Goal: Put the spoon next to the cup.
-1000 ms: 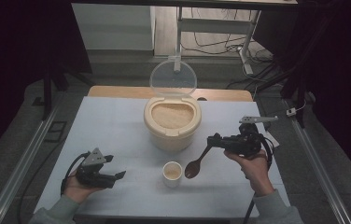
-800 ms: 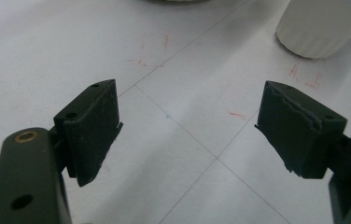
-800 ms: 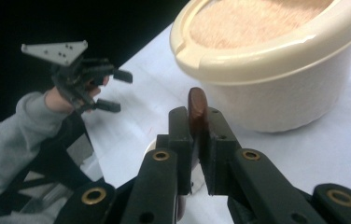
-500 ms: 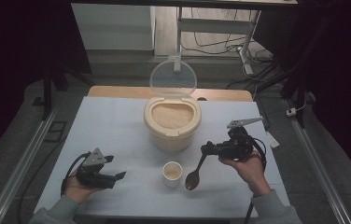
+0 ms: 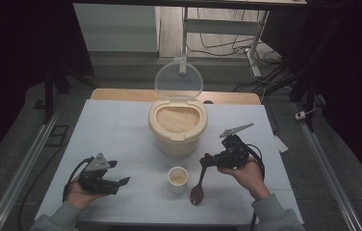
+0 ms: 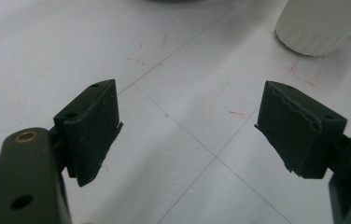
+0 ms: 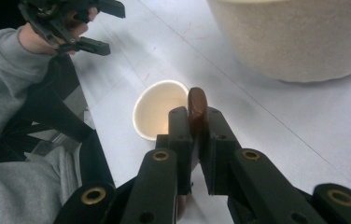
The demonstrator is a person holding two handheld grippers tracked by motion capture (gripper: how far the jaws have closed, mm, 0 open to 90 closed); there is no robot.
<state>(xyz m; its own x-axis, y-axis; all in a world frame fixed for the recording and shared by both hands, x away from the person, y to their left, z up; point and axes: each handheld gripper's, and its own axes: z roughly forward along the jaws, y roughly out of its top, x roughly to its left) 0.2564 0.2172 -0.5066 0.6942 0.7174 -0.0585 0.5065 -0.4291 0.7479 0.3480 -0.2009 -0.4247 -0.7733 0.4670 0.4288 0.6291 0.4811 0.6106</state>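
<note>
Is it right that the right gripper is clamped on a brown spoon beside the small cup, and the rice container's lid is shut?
Not quite. The high view shows the rice container with its clear lid standing open. The rest holds: the right gripper clamps the brown spoon beside the small cup.

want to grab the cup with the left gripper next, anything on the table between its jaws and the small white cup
Nothing visible does. The left gripper rests open on the table, and the stretch of white surface between it and the small white cup is bare. The wooden spoon in the right gripper hangs on the cup's far side.
</note>
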